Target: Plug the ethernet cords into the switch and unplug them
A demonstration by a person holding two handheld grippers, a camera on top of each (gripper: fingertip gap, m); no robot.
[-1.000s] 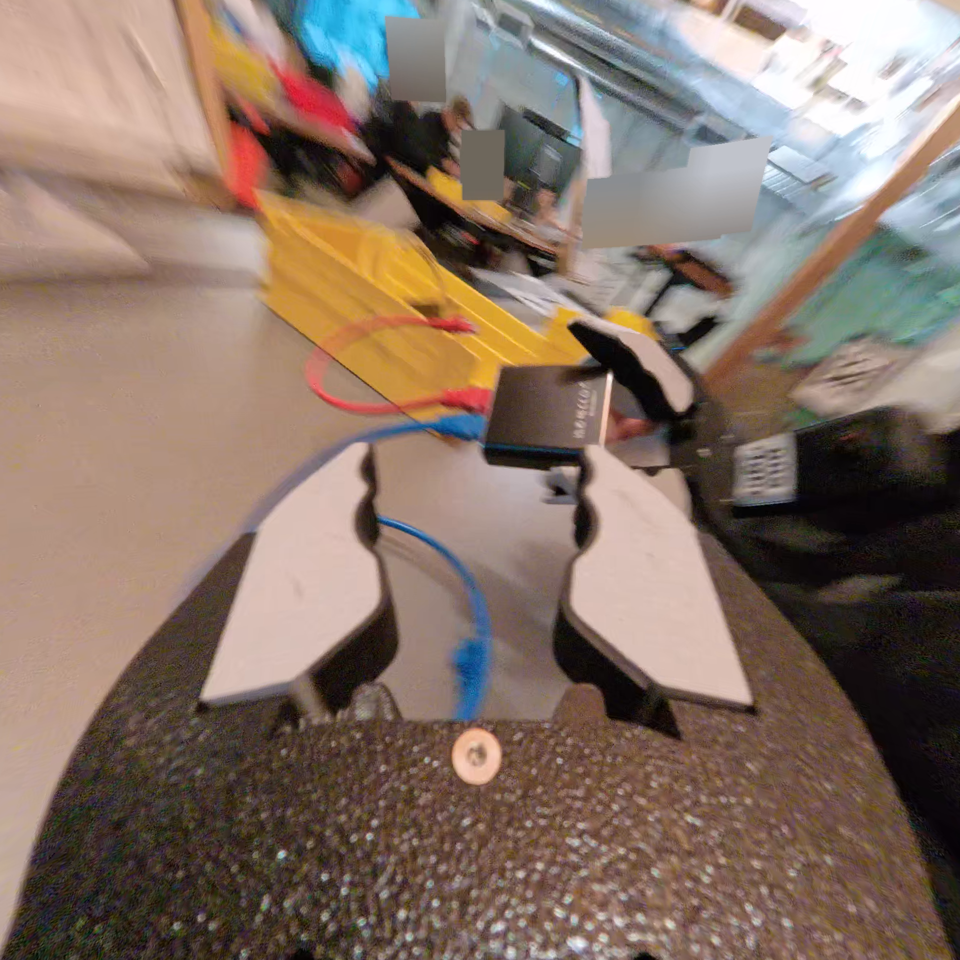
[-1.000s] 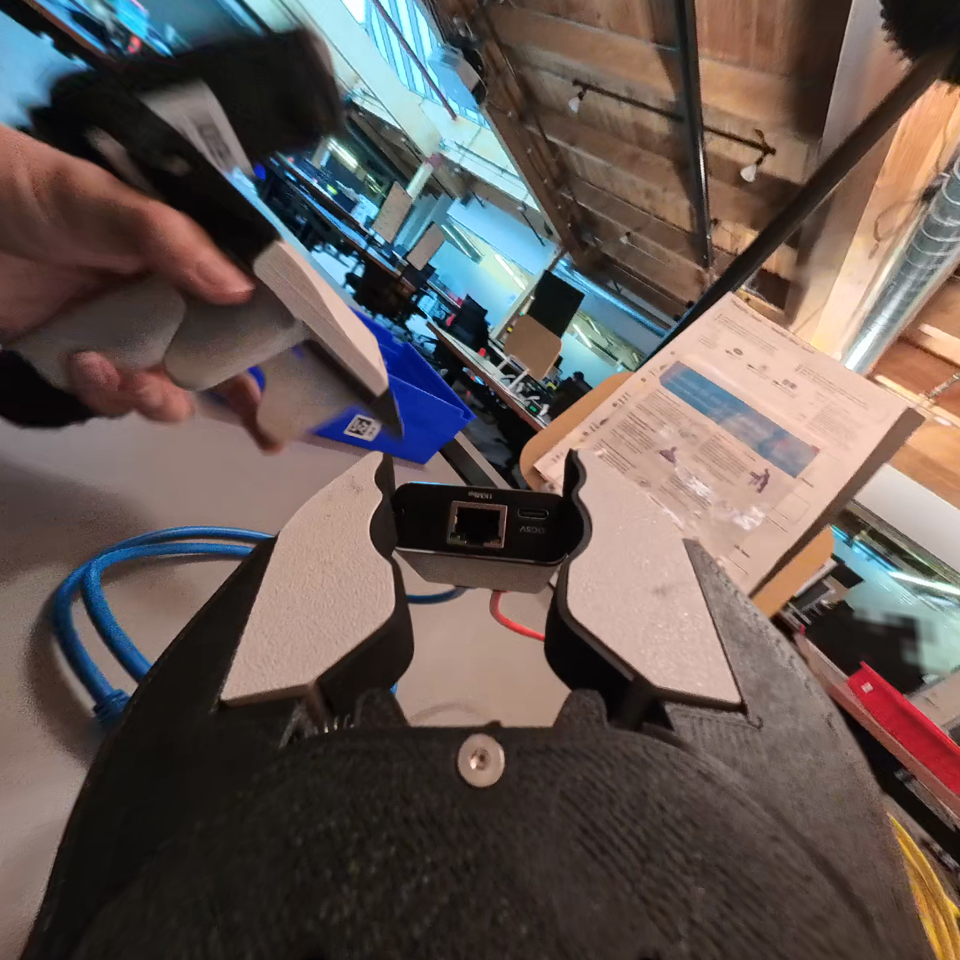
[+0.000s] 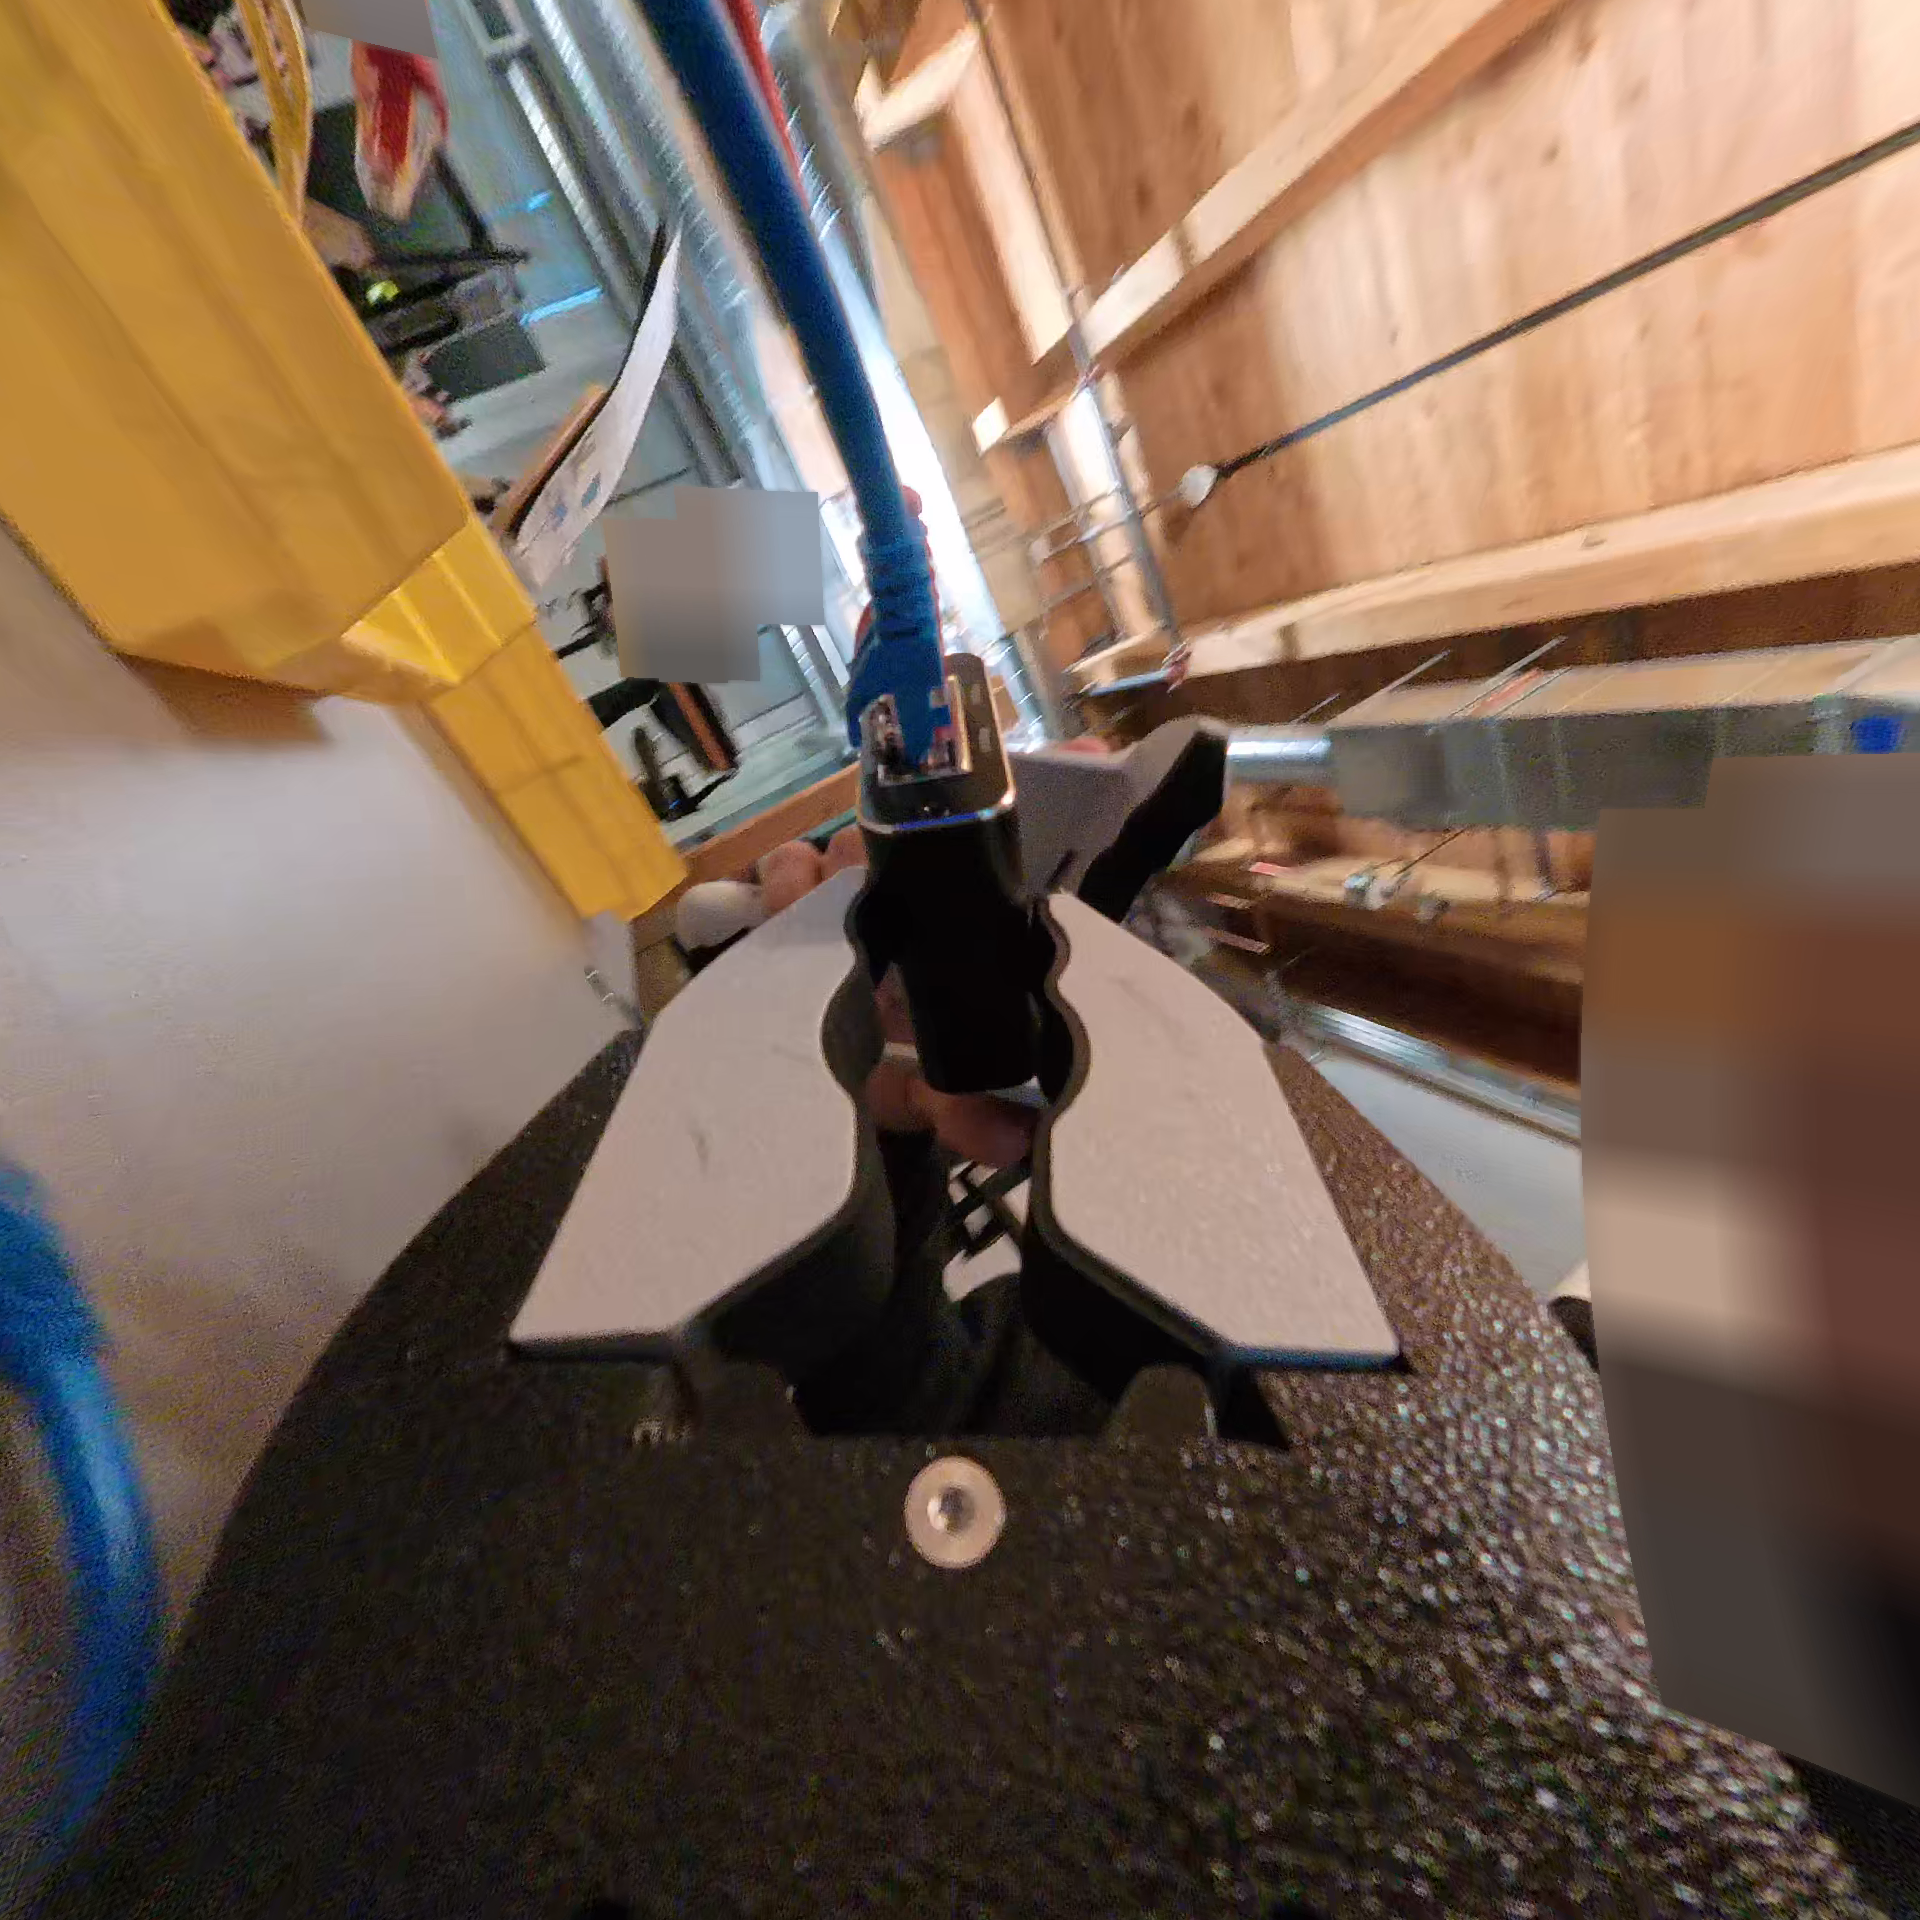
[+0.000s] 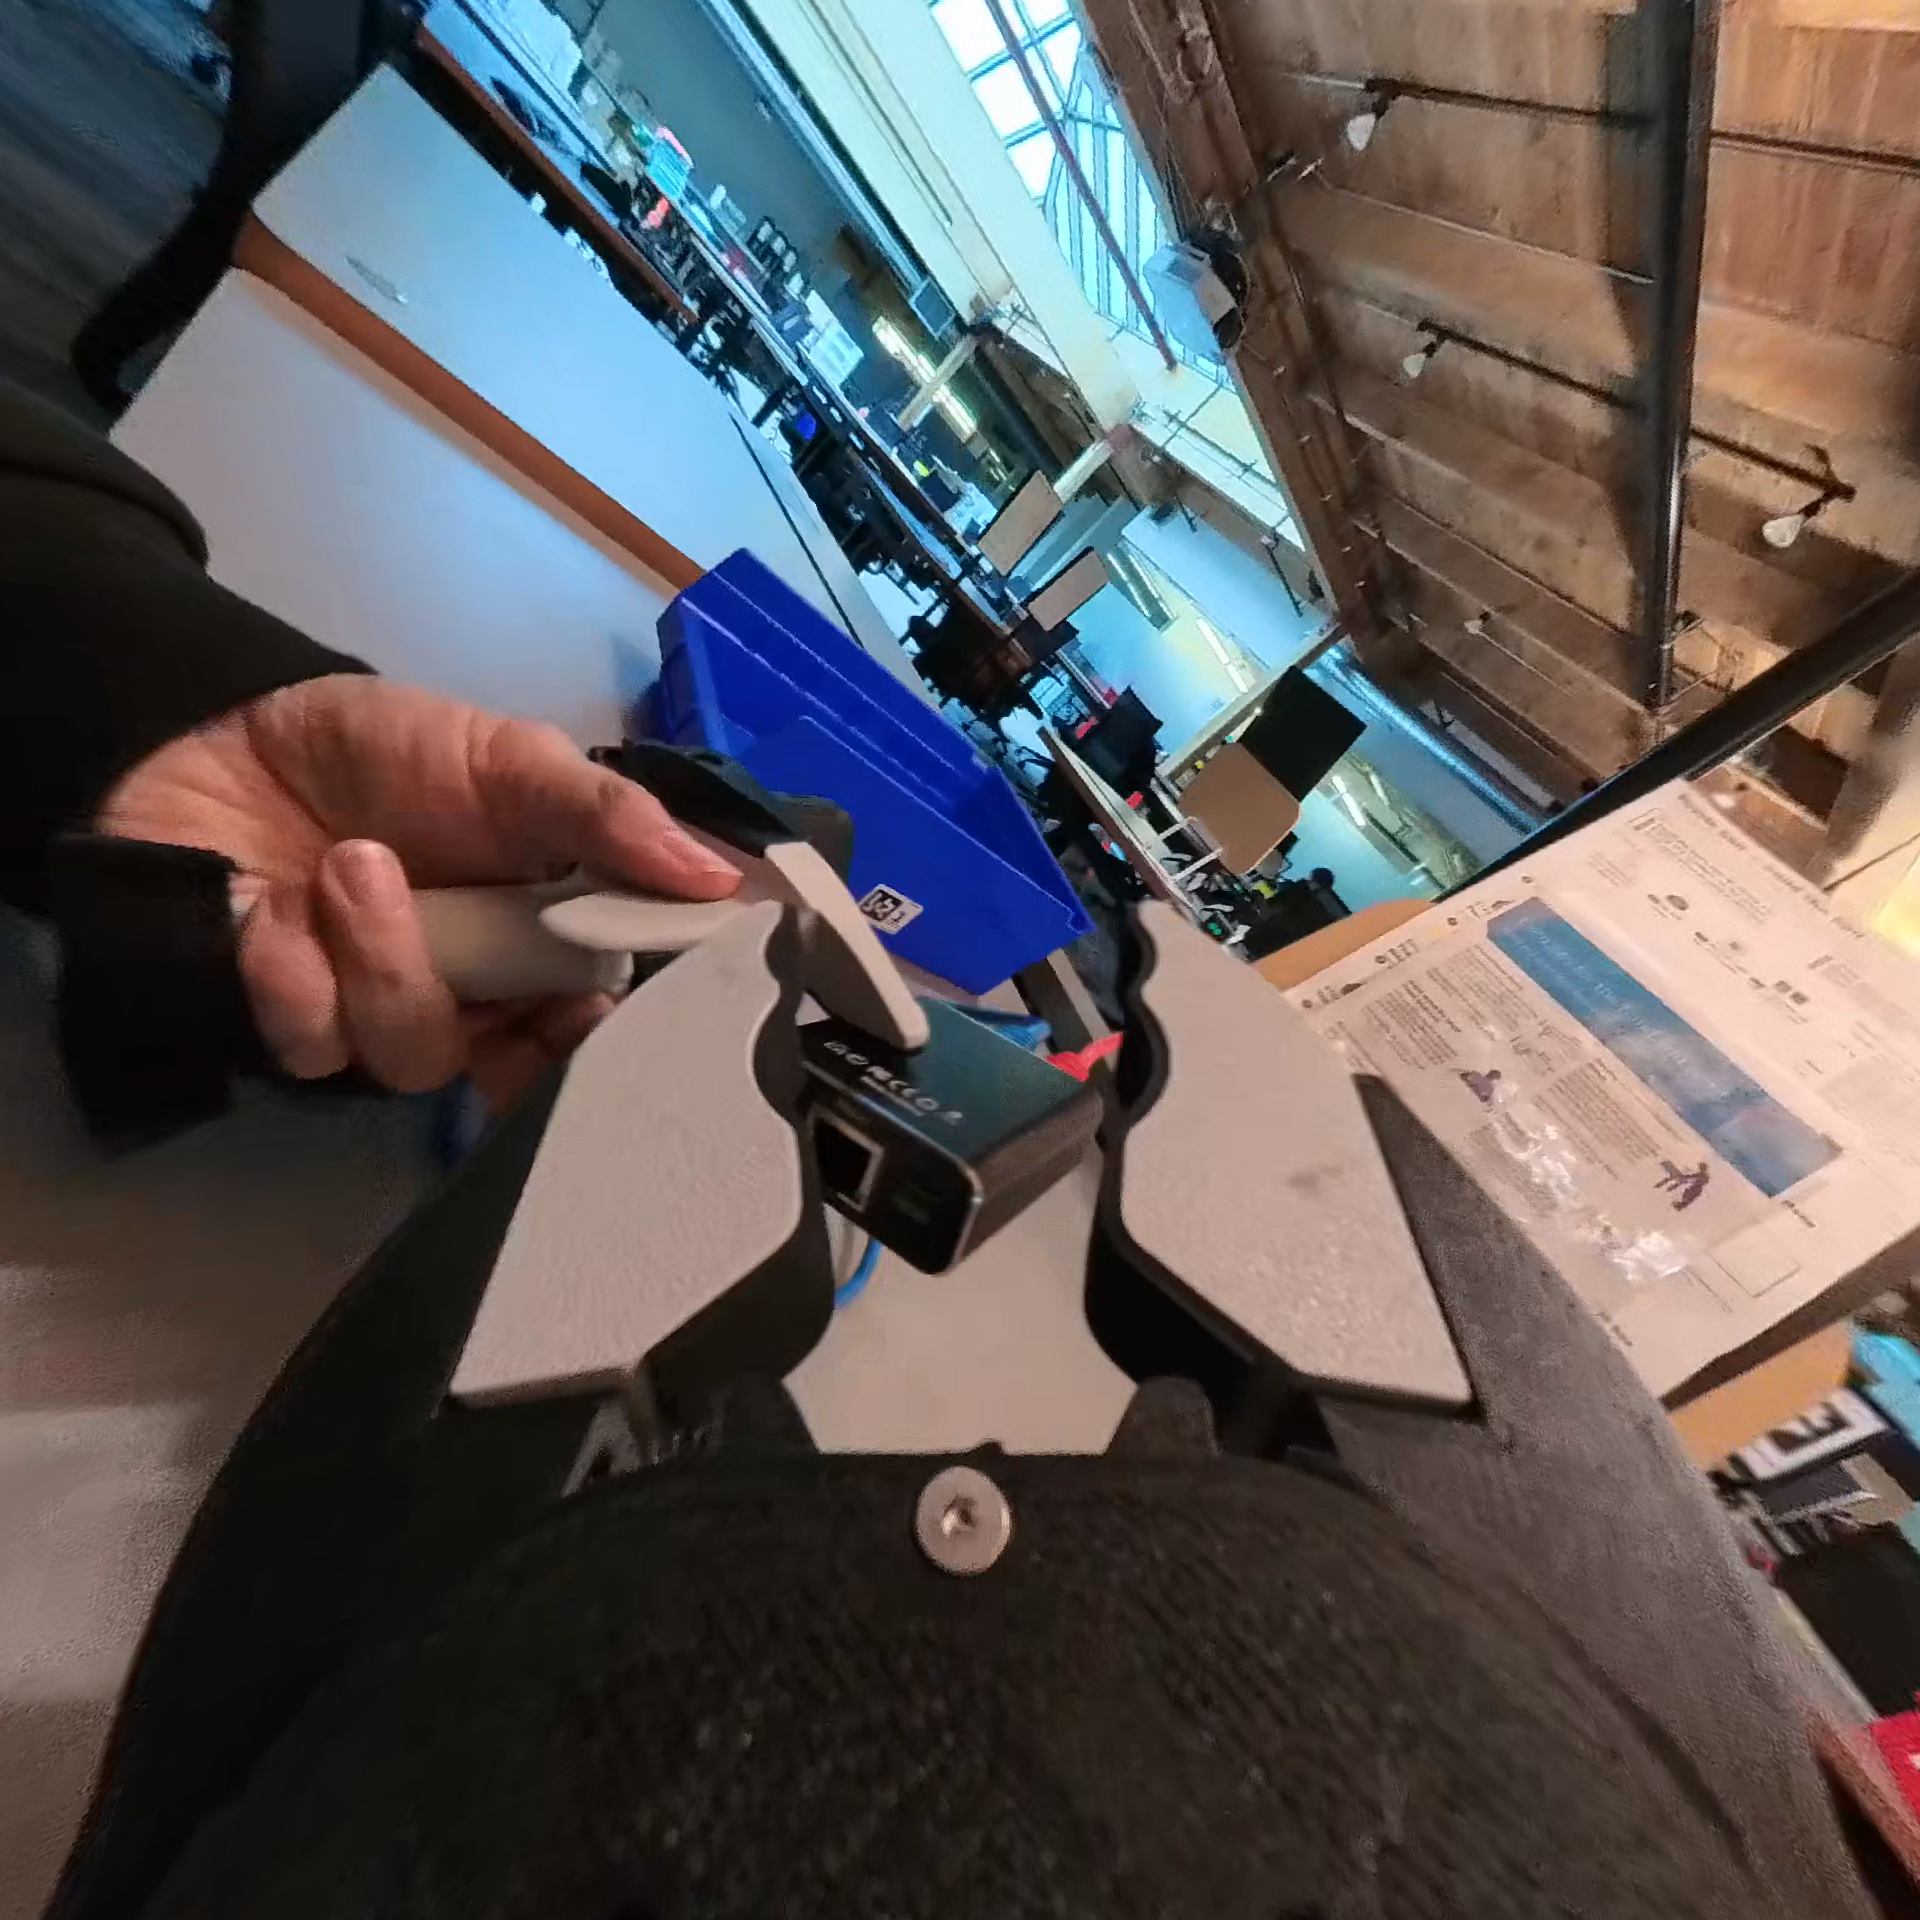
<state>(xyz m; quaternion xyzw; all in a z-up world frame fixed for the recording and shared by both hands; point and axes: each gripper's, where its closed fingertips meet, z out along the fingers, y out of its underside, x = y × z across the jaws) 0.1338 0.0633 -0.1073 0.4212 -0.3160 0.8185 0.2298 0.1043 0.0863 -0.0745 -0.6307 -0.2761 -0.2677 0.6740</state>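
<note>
You worked in a timber-walled workshop, over a pale table (image 3: 260,935) with a yellow bin (image 3: 208,364) at the left of the left wrist view and a blue bin (image 4: 831,748) in the middle distance of the right wrist view.

Your left gripper (image 3: 951,925) was closed on the black switch (image 3: 956,997), which sat at centre frame between its fingers, lifted off the table. The blue ethernet cord (image 3: 800,312) was seated in the switch's far end and ran away toward the top of the frame. A red cord's plug (image 4: 1081,1060) showed just behind the switch; I could not tell whether it was plugged in. The port (image 4: 852,1164) on the near face was empty.

Your right gripper (image 4: 961,920) stood with its fingers apart around the switch. It seemed not to clamp the switch, though the left-hand finger looked very close to it.

The likely trouble from here was the grip. The switch was smooth and, as far as the pictures showed, pinched by one tool only. A tug on the blue cord could twist it out of the fingers or drag it sideways. If the plug's latch was not pressed first, pulling would strain the cord rather than free it.
</note>
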